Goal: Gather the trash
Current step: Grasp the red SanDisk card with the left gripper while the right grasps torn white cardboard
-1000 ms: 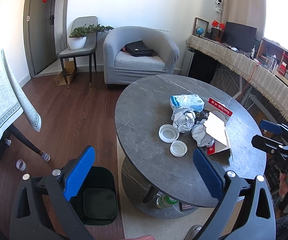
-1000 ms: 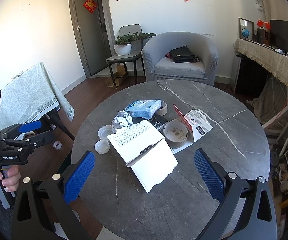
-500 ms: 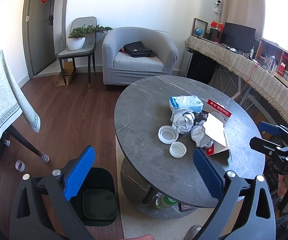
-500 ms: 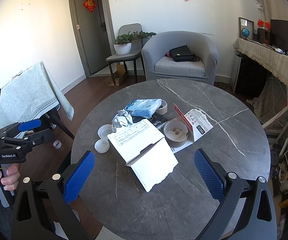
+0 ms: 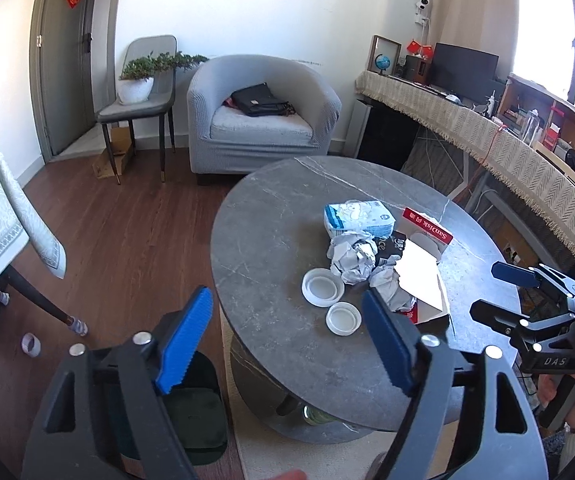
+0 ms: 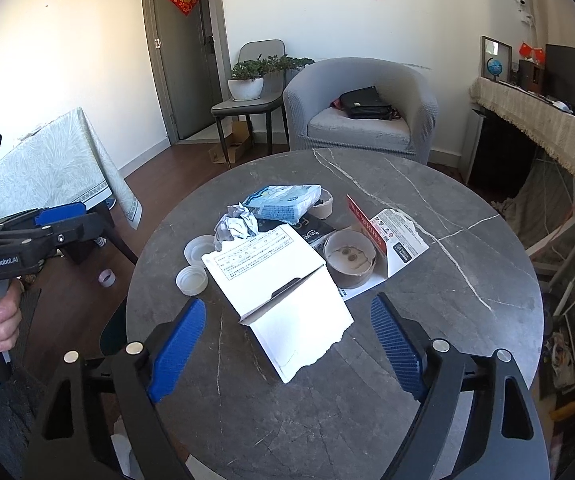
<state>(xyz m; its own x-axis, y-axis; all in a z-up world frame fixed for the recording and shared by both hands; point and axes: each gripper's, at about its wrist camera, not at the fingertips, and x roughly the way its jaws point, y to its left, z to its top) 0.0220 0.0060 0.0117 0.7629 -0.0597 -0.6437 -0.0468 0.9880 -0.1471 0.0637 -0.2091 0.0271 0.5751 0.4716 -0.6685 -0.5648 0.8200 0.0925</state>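
Both grippers released, holding nothing: left gripper [image 5: 287,340], right gripper [image 6: 287,344]; 2 caps [image 5: 323,287] near the table [image 5: 271,224] edge could slide off if nudged.

Two white lids [image 5: 322,287] [image 5: 342,318], two crumpled paper balls [image 5: 351,258] [image 5: 391,290], one tissue pack [image 5: 357,218].

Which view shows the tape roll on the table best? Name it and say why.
The right wrist view: the brown tape roll stands in plain sight, open core up, against the torn red-and-white package. In the left wrist view the white carton and that package hide it; no roll can be made out there.
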